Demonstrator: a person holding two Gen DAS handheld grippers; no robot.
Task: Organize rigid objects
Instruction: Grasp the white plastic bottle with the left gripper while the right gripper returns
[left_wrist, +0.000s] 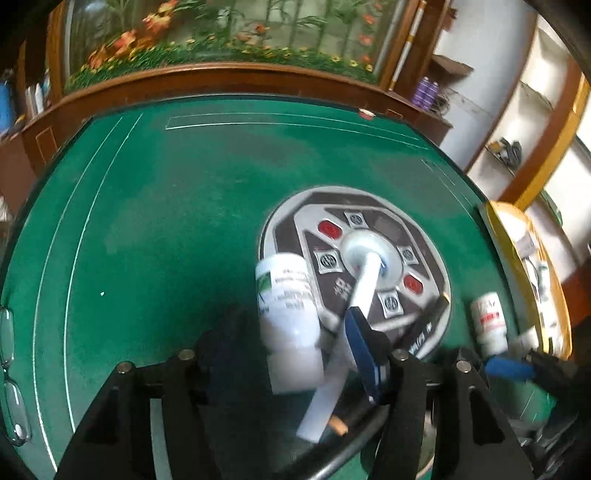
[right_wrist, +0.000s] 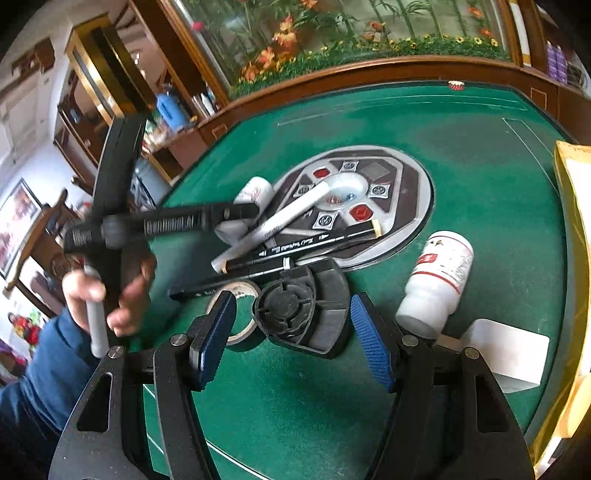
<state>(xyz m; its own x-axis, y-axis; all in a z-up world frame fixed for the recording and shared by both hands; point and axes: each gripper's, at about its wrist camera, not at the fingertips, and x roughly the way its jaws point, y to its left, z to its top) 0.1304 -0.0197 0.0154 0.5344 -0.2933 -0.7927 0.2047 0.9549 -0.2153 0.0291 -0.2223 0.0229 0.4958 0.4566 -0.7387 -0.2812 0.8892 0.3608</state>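
The left tongs (left_wrist: 310, 354) are seen around a white plastic pill bottle with a green-and-white label (left_wrist: 286, 314), which lies on the green felt counter (left_wrist: 166, 221) at the near-left edge of the round grey control disc (left_wrist: 369, 218). The picture is blurred there and only one blue pad (left_wrist: 360, 350) is clearly shown, so it cannot be told whether the bottle is pressed or merely straddled. A white marker pen (left_wrist: 364, 291) is laid across the disc just beside the bottle, with a black marker pen (right_wrist: 295, 245) crossing beneath it.

The right tongs (right_wrist: 291, 338) are held apart with nothing clamped; a black round plastic part with a ribbed hub (right_wrist: 301, 312) lies between and just beyond their pads. A second white bottle with a red label (right_wrist: 439, 275) lies on its side near the right pad, beside a white card (right_wrist: 509, 350) and a yellow box (right_wrist: 570, 177).

The bottle is judged light, stiff and smooth, so rolling or slipping is likely. It would best be taken across the straight body, below the narrower cap, with the pads square to its sides. The pens are thin and would probably roll if nudged.
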